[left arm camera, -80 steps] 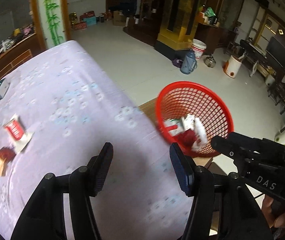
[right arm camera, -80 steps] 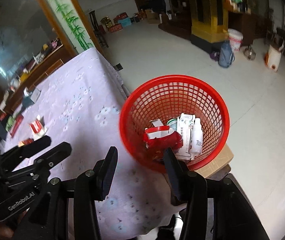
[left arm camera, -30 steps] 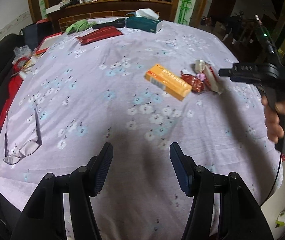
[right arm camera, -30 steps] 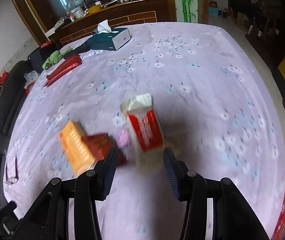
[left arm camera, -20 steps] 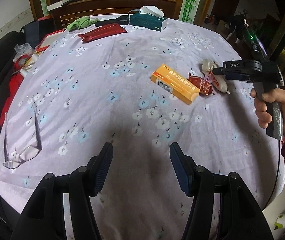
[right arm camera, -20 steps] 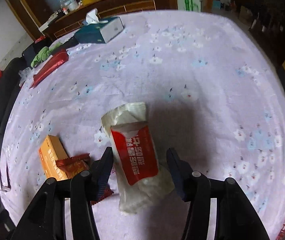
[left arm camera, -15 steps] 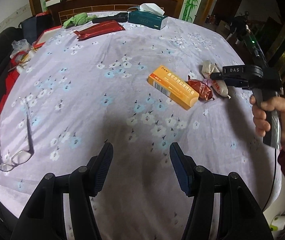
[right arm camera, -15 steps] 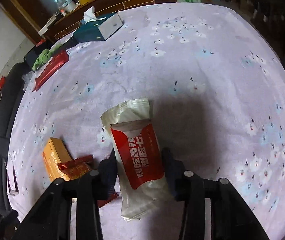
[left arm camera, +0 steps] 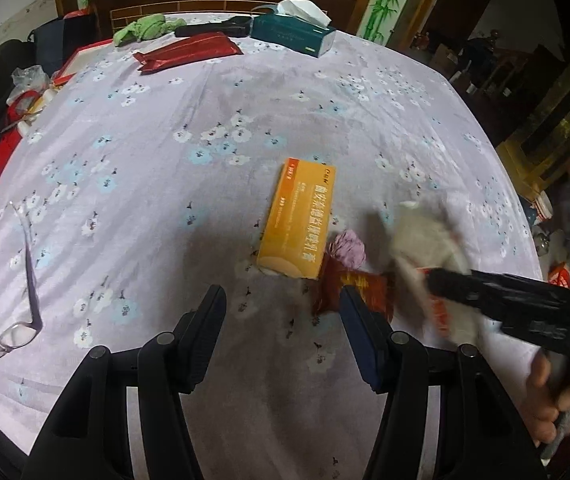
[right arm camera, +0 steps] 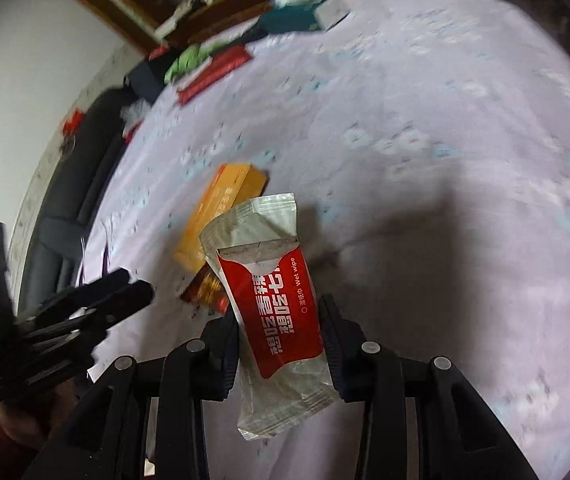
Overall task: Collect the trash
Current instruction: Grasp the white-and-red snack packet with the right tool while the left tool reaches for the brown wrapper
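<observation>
My right gripper [right arm camera: 281, 338] squeezes the red and white wet wipe pack [right arm camera: 275, 304] above the flowery purple tablecloth [left arm camera: 157, 152], and my left gripper [left arm camera: 281, 312], wide open and holding nothing, hangs near the orange box [left arm camera: 299, 228] and brown wrapper [left arm camera: 361, 290].

wet wipe packet [right arm camera: 281, 312]: silver, red label
box [left arm camera: 299, 228]: orange
tablecloth [left arm camera: 165, 168]: lilac, white-blue flowers
tissue box [left arm camera: 293, 36]: teal

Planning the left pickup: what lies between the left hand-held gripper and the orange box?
Only bare flowered tablecloth, seen in the left wrist view, between the left hand-held gripper and orange box.
</observation>
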The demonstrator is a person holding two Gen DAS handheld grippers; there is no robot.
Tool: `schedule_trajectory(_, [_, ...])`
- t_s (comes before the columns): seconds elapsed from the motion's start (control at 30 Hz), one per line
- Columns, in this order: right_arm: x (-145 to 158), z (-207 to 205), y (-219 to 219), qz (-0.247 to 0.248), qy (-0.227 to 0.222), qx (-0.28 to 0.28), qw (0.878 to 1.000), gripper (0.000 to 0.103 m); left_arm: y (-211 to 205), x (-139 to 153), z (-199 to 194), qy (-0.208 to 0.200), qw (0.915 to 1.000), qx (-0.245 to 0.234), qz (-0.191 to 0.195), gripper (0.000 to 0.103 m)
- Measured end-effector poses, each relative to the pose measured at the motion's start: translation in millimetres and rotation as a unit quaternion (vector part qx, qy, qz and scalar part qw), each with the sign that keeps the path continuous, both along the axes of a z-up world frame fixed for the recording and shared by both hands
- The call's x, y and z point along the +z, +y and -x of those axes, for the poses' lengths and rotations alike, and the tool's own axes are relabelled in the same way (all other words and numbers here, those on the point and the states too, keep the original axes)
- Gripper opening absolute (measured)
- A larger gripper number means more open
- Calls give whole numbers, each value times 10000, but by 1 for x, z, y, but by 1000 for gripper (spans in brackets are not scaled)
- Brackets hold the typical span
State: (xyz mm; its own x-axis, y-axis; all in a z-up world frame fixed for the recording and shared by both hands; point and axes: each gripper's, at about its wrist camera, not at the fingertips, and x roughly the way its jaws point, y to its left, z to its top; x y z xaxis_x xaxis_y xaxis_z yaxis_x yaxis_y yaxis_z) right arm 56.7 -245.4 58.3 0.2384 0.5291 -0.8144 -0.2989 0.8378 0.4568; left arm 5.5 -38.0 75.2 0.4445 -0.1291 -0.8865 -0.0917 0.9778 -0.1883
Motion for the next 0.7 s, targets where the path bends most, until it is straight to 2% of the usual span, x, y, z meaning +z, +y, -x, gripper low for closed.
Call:
schedule_trajectory(0.07, [12,10,-12,70,-200,-181,9996,39,-2,-4,1,13,9999,-121,111,57])
schedule_trajectory(0.17, [23,23,-28,16,-265,-409,9988,39,-10,-7,1,-33,9987,-403,307,57])
schedule_trajectory(0.27, [29,33,-40,-106,-247,-570,9980,39,-24,-5,-3,-257,9956,-871,225,57])
schedule_trajectory(0.37, [31,42,-46,-193,-187,-706,9971,40,-40,-7,-18,-283,9868,-1578,250,57])
schedule_trajectory(0.43, [29,49,-50,-243,-125,-760,9967,40,-50,-10,-28,-391,9815,-1871,-78,56])
schedule_trajectory(0.5, [30,56,-57,-220,-129,-829,9962,40,-57,-19,-39,-267,9734,-2274,-38,56])
schedule_trajectory(0.63, [29,66,-66,-242,-89,-945,9952,40,-64,-37,-44,58,9671,-2533,-204,56])
schedule_trajectory(0.7, [28,70,-70,-239,-66,-978,9949,40,-64,-38,-35,40,9662,-2562,-293,56])
